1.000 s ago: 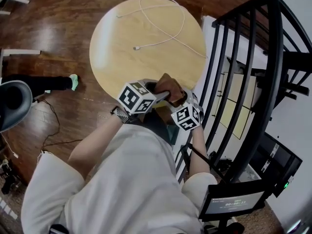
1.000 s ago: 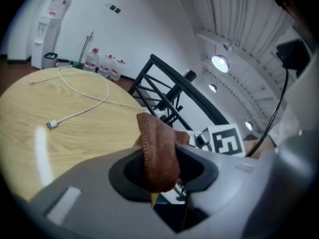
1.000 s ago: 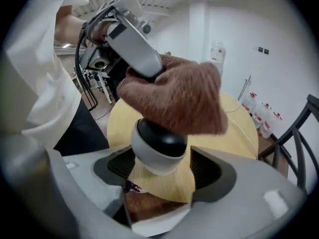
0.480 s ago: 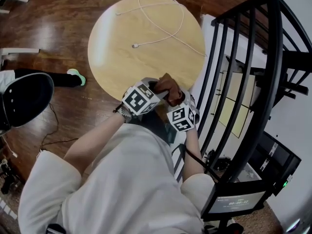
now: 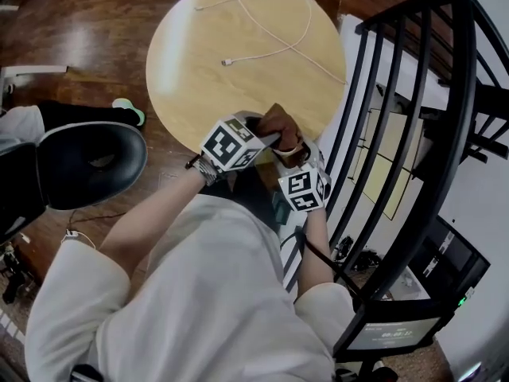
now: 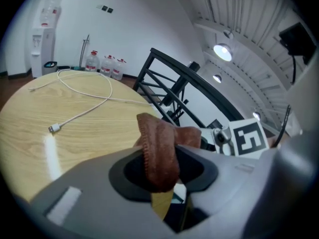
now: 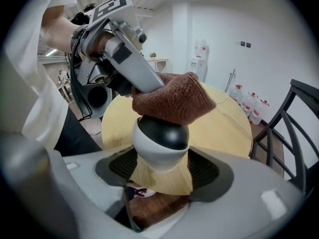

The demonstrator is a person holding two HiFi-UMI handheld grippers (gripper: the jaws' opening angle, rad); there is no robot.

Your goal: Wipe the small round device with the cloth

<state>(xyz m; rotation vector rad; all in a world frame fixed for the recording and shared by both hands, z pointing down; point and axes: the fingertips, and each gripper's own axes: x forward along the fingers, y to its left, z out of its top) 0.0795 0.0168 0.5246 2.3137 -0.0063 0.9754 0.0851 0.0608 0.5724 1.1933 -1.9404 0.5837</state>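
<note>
The right gripper [image 7: 163, 171] has the small round device [image 7: 160, 139] between its jaws, which have just been closing and now press its sides. The left gripper [image 6: 160, 176] has its jaws clamped on the brown cloth [image 6: 158, 148]. Beyond those jaws, the cloth's free end lies over the device's top, above the round tabletop [image 5: 238, 78].

- The small round device [image 7: 160, 141] was ball-shaped, glossy black on top and pale grey below. It stood upright, clamped between the jaws of the right gripper [image 7: 160, 169], which had just been closing on it.
- The cloth [image 7: 174, 102] was brown terry, bunched and pinched in the left gripper [image 6: 162, 172]. Its free end appeared to rest on the device's black top.
</note>
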